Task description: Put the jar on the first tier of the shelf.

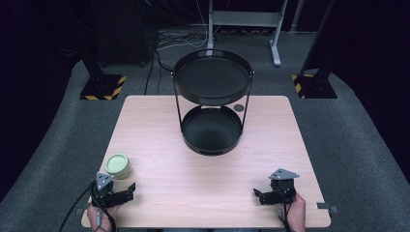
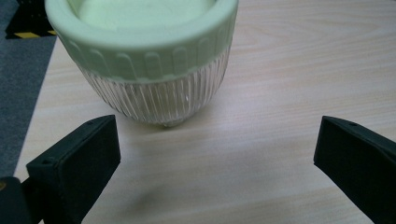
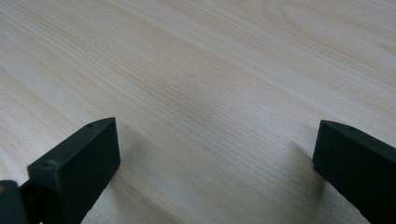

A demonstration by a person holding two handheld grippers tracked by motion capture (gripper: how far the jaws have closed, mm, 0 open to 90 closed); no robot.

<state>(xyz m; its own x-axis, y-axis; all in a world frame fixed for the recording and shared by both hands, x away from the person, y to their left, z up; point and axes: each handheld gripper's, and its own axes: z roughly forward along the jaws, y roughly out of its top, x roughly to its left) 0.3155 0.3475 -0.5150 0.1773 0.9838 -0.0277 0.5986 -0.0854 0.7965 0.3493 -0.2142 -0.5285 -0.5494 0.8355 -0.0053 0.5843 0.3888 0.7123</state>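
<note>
A small ribbed glass jar with a pale green lid (image 1: 118,165) stands upright near the table's front left. In the left gripper view the jar (image 2: 149,60) is close ahead, left of the gap between the jaws and apart from them. My left gripper (image 1: 126,192) rests low at the front left corner, just below the jar, open and holding nothing. My right gripper (image 1: 261,197) rests at the front right, open over bare wood (image 3: 210,93). A black two-tier round tray stand (image 1: 212,79) stands at the table's far middle, both tiers bare.
The light wooden table (image 1: 159,125) sits on grey carpet. A small dark round disc (image 1: 238,108) lies on the table beside the stand's lower tray. Stands with yellow-black striped bases (image 1: 102,87) and a metal frame (image 1: 241,21) are on the floor behind.
</note>
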